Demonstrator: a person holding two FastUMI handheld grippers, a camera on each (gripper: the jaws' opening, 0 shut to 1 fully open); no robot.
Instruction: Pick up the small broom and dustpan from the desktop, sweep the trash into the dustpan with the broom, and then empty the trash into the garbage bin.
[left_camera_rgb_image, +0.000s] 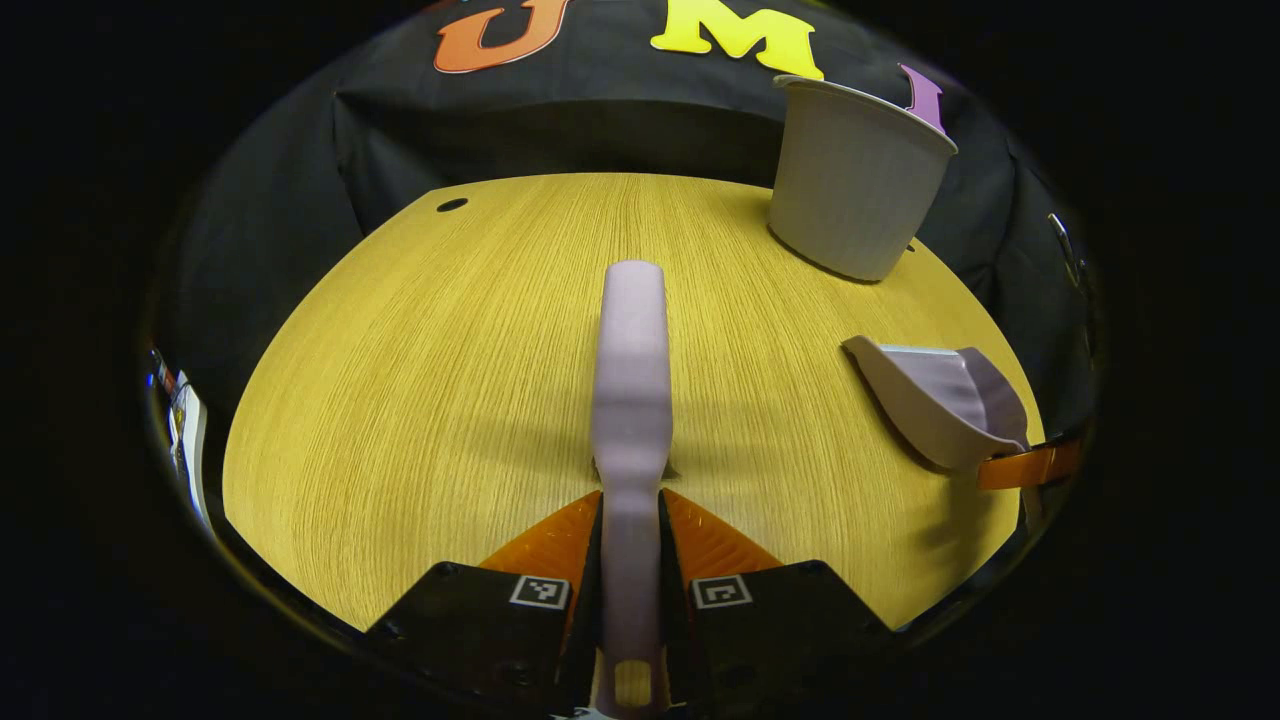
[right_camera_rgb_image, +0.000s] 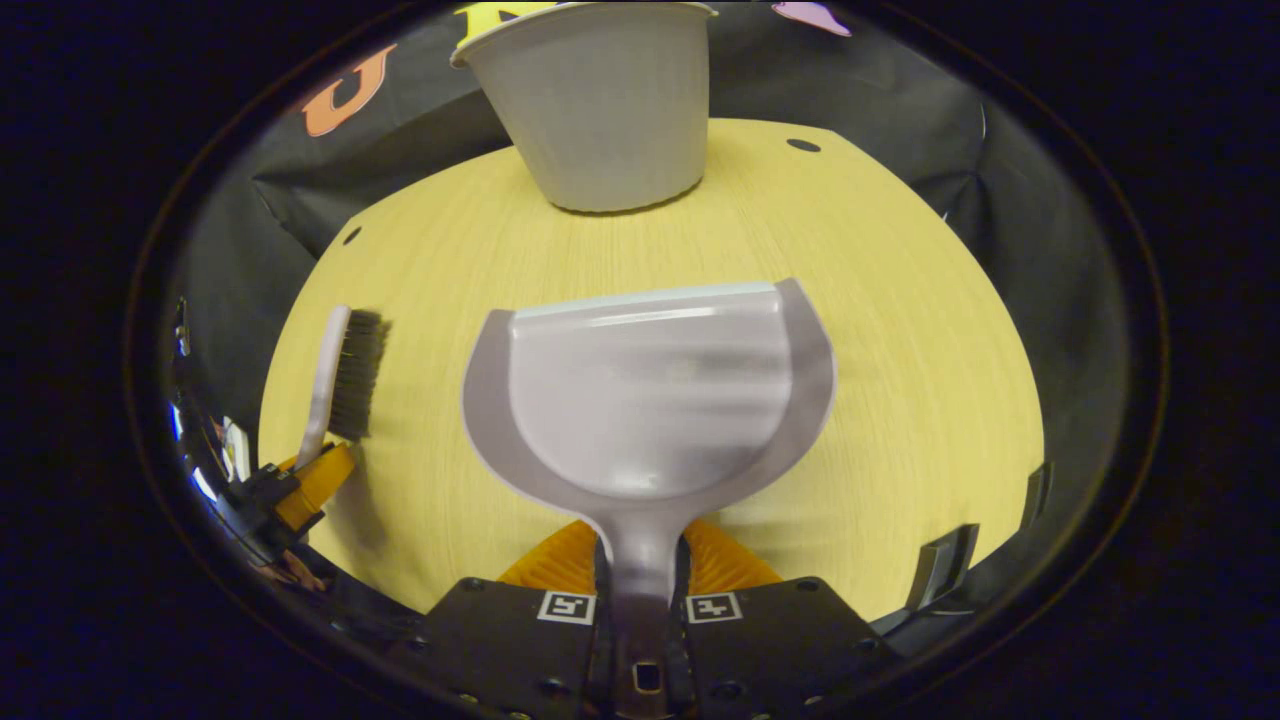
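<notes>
Left gripper view: left gripper clenched on broom handle, both fingers pressing its sides; broom back faces cam, points fwd over wooden desktop. Garbage bin upright at far right of desk. Dustpan off to right, held above desk.

Right gripper view: right gripper clamped on dustpan handle, pan mouth facing bin straight ahead. Broom at left, bristles toward pan, well apart from it.
</notes>
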